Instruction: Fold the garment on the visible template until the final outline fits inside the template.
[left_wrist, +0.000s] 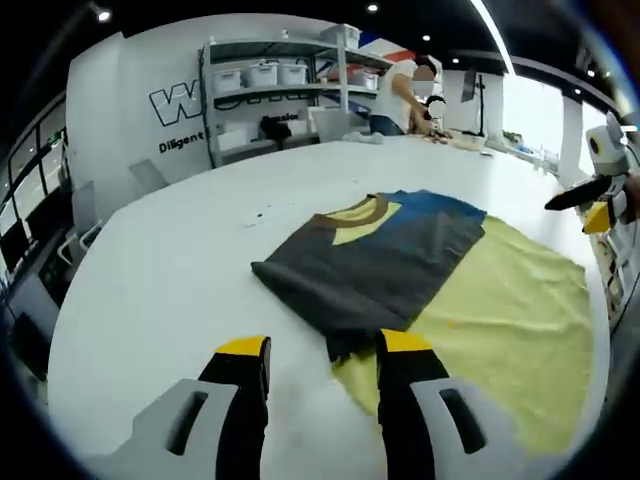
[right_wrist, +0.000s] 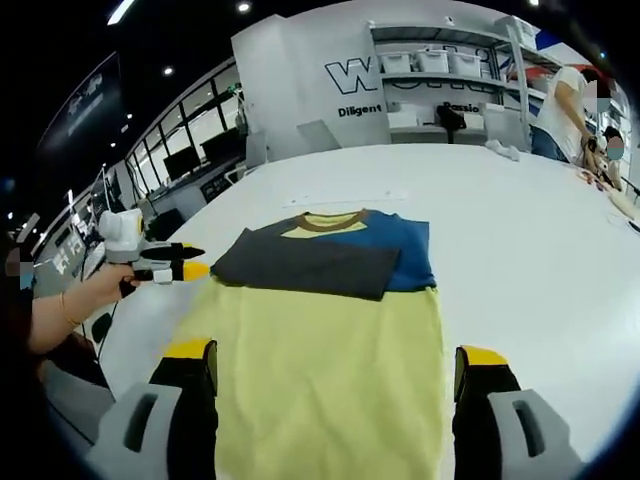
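Note:
A T-shirt (left_wrist: 400, 260) lies flat on the white table (left_wrist: 170, 270). It has a yellow body, a blue shoulder, a brown collar and a dark grey part folded across the chest (right_wrist: 300, 265). My left gripper (left_wrist: 323, 346) is open just in front of the near end of the grey fold, whose edge reaches between the jaws. In the right gripper view a hand holds that left gripper (right_wrist: 165, 263) beside the shirt's left edge. My right gripper (right_wrist: 336, 354) stands wide open over the yellow hem, gripping nothing. It also appears off the shirt's far side in the left gripper view, right gripper (left_wrist: 598, 200).
Shelving (left_wrist: 280, 90) with white bins stands behind the table. A person (left_wrist: 400, 95) works at the table's far end among small items. Faint marks (right_wrist: 330, 198) show on the table beyond the collar. Desks with monitors (right_wrist: 190, 160) line the room's side.

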